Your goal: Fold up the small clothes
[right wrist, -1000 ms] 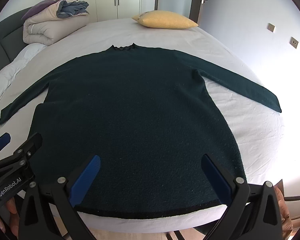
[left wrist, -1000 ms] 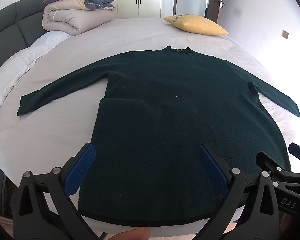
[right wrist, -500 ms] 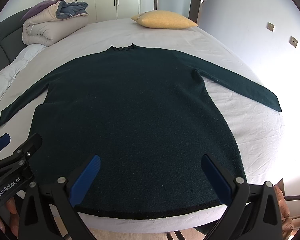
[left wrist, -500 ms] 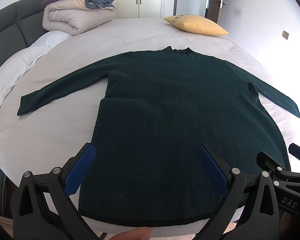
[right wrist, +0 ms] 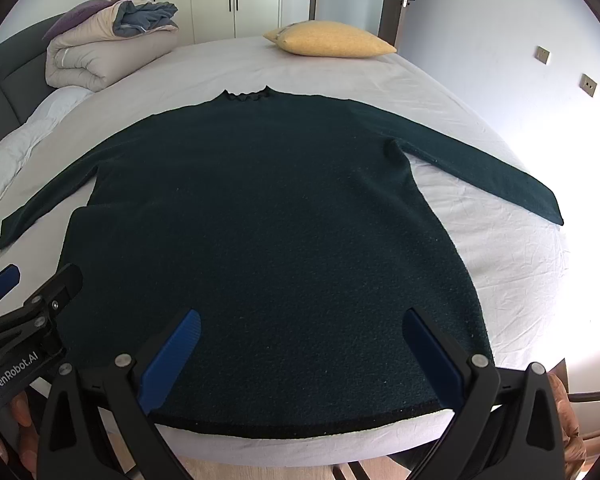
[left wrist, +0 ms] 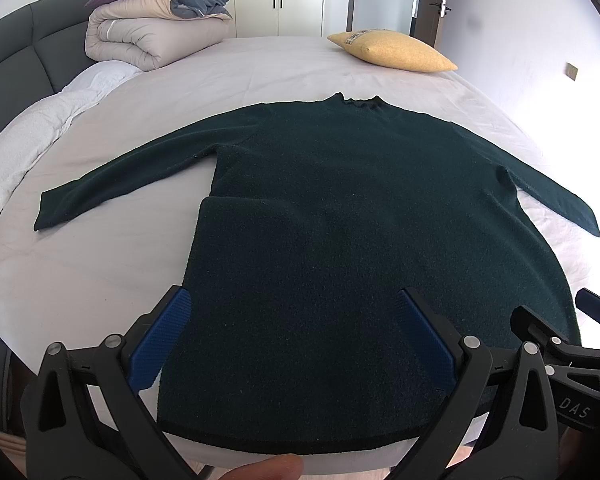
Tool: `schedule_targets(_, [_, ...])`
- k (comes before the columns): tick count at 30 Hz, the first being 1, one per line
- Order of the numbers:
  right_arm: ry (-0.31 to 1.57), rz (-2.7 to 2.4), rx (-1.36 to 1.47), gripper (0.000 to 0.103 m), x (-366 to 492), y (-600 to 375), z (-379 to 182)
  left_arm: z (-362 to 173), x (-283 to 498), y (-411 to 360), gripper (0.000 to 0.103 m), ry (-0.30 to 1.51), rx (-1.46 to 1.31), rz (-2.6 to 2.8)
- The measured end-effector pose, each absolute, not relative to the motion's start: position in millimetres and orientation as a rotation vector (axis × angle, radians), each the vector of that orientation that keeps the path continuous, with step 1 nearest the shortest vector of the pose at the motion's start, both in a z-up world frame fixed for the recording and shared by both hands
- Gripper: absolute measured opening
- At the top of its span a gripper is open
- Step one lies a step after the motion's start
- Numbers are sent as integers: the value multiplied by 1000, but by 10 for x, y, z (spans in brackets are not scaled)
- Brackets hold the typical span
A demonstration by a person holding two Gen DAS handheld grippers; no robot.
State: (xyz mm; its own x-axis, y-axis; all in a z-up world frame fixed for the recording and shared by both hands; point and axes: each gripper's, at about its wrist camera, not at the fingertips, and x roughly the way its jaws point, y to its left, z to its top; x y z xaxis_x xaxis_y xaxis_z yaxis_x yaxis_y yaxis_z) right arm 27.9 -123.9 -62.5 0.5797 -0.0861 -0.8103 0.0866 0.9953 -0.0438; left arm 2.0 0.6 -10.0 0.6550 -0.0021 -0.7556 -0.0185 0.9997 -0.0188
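From the left wrist camera, we look along the left gripper (left wrist: 294,338), its two black fingers with ribbed blue pads (left wrist: 162,336) spread wide and holding nothing. Just beyond and partly between them lies the dark green, fuzzy-knit long-sleeved sweater (left wrist: 340,216), spread flat on the pale grey bedsheet (left wrist: 80,256), hem nearest us, collar farthest away, both sleeves stretched outward. The left pad sits over the sweater's left side edge; the right pad is over its lower body. Whether either pad touches the cloth, we cannot tell. A flap of the lower left side shows a straight raised edge. At the lower right edge, the other gripper's black frame intrudes.

From the right wrist camera, the right gripper (right wrist: 298,346) likewise stands wide apart and empty, both blue pads (right wrist: 172,350) over the sweater (right wrist: 260,220) near the black-trimmed hem, which reaches close to the edge of the bed (right wrist: 500,240). The knit looks nubbly, the sheet lightly creased. Beyond the frilled collar rests a soft mustard-yellow cushion (right wrist: 332,42); a rolled beige quilt (right wrist: 100,60) is stacked by the dark padded headboard (right wrist: 16,80).
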Motion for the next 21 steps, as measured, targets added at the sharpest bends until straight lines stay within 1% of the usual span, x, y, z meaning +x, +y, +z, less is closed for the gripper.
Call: schedule_targets(21, [948, -101, 0, 103, 279, -1234, -631, -85, 11, 8, 103, 862, -37, -4])
